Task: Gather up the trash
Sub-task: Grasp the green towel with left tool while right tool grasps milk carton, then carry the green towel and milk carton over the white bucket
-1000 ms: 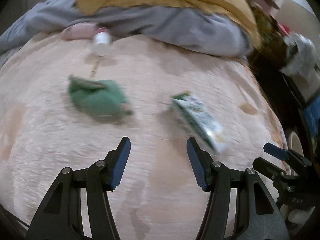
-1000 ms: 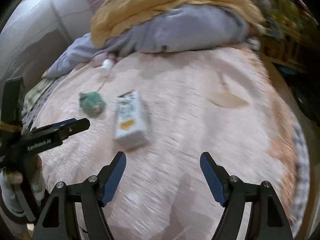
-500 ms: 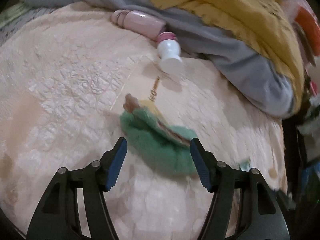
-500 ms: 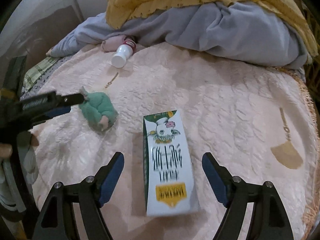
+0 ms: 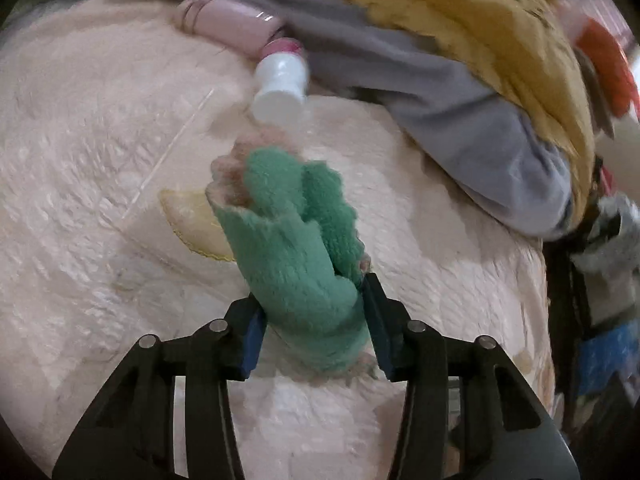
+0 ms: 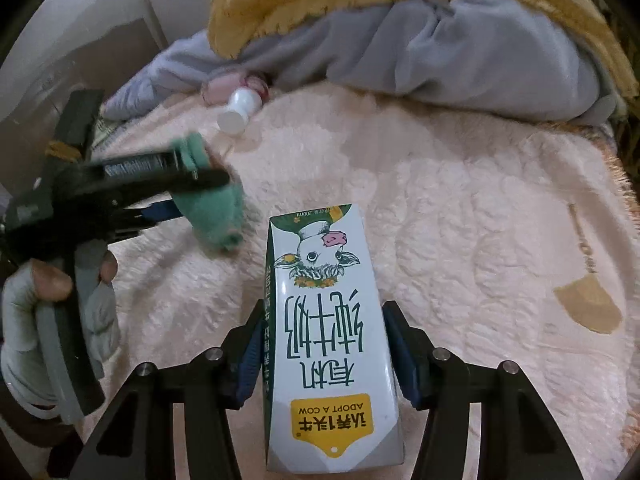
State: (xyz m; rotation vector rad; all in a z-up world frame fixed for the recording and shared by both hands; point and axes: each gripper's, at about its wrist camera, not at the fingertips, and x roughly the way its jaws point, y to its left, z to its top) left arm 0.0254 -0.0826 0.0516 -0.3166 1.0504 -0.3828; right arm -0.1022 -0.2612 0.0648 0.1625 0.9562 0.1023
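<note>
A fuzzy green sock (image 5: 292,248) lies between the fingers of my left gripper (image 5: 314,320). The jaws are closing, and both blue pads press into its lower end. From the right wrist view the same sock (image 6: 218,220) shows blurred in the left gripper (image 6: 188,196), just above the bedspread. A white and green milk carton (image 6: 328,304) with a cow picture lies flat on the bed. My right gripper (image 6: 325,356) straddles it; its jaws are closing and the pads touch both long sides.
A pink bottle with a white cap (image 5: 280,88) lies on the peach quilted bedspread (image 5: 80,200), against a grey blanket (image 5: 460,120) under a yellow one (image 5: 460,20). A gloved hand (image 6: 60,300) holds the left gripper. The bed edge runs along the right (image 6: 616,184).
The left gripper moved onto the green sock and closed on it. The right gripper advanced over the milk carton and its jaws narrowed onto its sides.
</note>
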